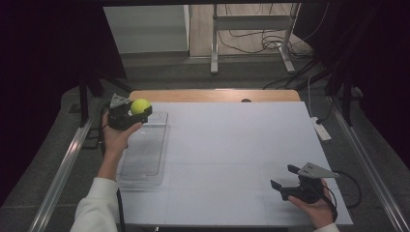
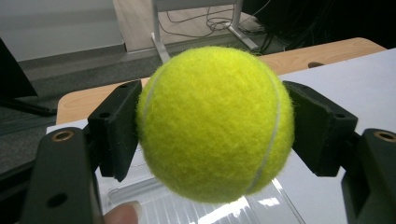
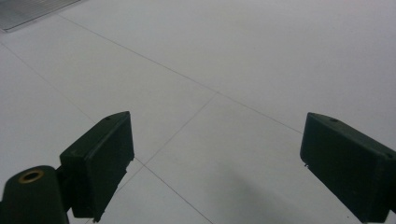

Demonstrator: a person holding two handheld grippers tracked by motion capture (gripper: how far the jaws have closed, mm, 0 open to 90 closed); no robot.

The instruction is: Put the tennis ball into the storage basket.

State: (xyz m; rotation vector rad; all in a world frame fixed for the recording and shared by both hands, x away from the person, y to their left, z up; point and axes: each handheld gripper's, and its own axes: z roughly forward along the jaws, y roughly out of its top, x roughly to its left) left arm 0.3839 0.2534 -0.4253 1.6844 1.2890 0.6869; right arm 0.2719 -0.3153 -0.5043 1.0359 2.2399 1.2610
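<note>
A yellow-green tennis ball (image 1: 140, 106) (image 2: 215, 123) is clamped between the two black pads of my left gripper (image 1: 138, 113) (image 2: 215, 128), which is shut on it. I hold it above the far end of a clear plastic tray (image 1: 143, 154) (image 2: 261, 210) at the table's left. My right gripper (image 1: 284, 176) (image 3: 215, 161) rests near the table's front right corner, open, with bare white tabletop between its jaws.
The white tabletop (image 1: 232, 150) spreads between the two hands, with a wooden strip (image 1: 212, 95) along its far edge. A white power strip (image 1: 321, 129) lies off the right edge. Metal rails (image 1: 63, 174) run along both sides; a stand and cables sit behind.
</note>
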